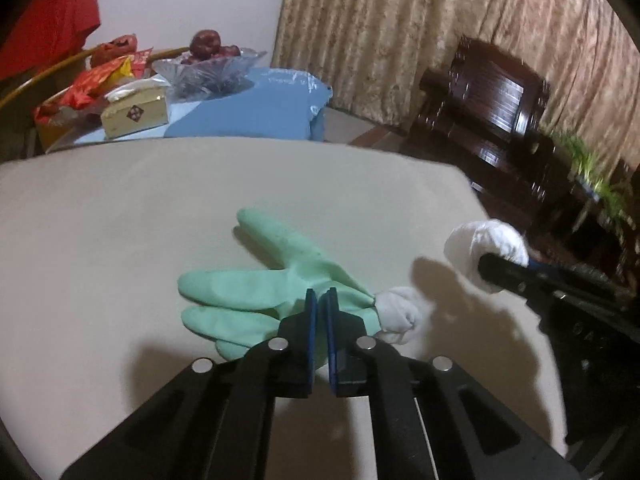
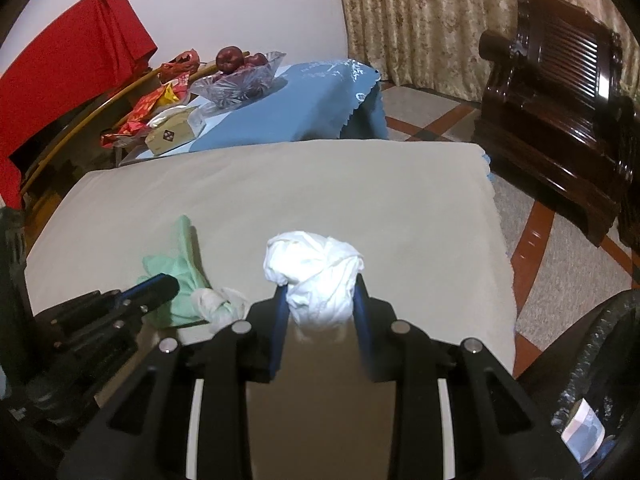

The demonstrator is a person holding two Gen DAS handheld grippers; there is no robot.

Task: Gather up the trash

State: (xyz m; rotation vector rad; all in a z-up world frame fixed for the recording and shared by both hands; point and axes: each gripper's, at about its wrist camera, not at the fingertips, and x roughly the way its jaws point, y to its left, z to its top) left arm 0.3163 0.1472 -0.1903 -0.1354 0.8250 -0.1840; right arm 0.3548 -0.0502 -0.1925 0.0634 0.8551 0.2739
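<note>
A mint-green rubber glove [image 1: 256, 292] with a white cuff [image 1: 400, 314] lies on the beige table [image 1: 160, 208]. My left gripper [image 1: 321, 294] is shut on the glove near its wrist, the blue pads pinching the green rubber. In the right wrist view the same glove [image 2: 182, 276] lies at the left with the left gripper's dark tip on it. My right gripper [image 2: 320, 284] is shut on a crumpled white tissue wad [image 2: 316, 272], held above the table. That wad [image 1: 486, 246] also shows at the right of the left wrist view.
A black-lined trash bin [image 2: 592, 392] stands at the lower right beside the table. Behind the table is a blue-clothed table [image 2: 320, 108] with a glass fruit bowl [image 2: 240, 80], a tissue box [image 2: 172, 134] and red snack packets. A dark wooden chair [image 2: 560, 92] stands on the right.
</note>
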